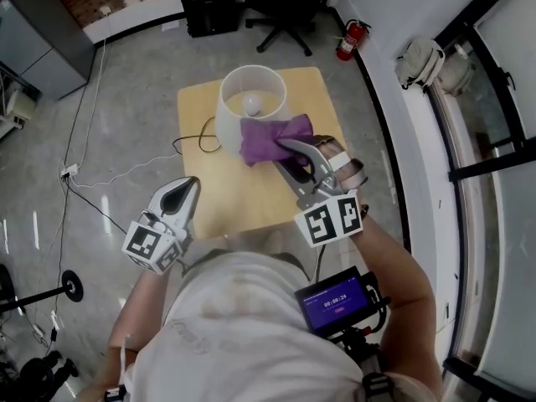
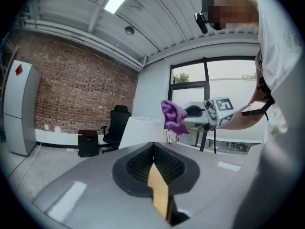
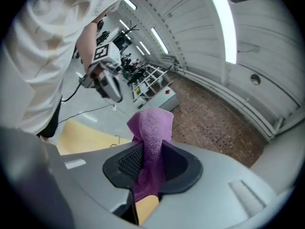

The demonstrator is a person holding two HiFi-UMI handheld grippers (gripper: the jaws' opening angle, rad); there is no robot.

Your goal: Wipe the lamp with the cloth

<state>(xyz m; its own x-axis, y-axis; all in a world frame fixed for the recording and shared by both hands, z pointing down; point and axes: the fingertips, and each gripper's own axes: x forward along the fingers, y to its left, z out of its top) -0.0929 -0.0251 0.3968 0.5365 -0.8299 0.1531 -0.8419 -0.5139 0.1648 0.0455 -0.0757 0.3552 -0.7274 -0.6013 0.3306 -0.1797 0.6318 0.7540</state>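
Note:
A lamp with a white shade (image 1: 239,111) stands at the far side of a small wooden table (image 1: 251,195); its bulb (image 1: 252,102) shows through the open top. My right gripper (image 1: 283,146) is shut on a purple cloth (image 1: 270,137), which lies against the near right side of the shade. In the right gripper view the cloth (image 3: 150,142) stands up from between the jaws. My left gripper (image 1: 191,184) hovers at the table's near left corner, shut, nothing in it. The left gripper view has the shade (image 2: 140,132), the cloth (image 2: 174,116) and the right gripper (image 2: 188,113) ahead.
The lamp's black cord (image 1: 194,141) loops off the table's left edge to cables on the floor (image 1: 100,182). Behind the table are a black office chair (image 1: 285,2), a black box (image 1: 209,5) and a fire extinguisher (image 1: 350,40). A window frame (image 1: 469,166) runs along the right.

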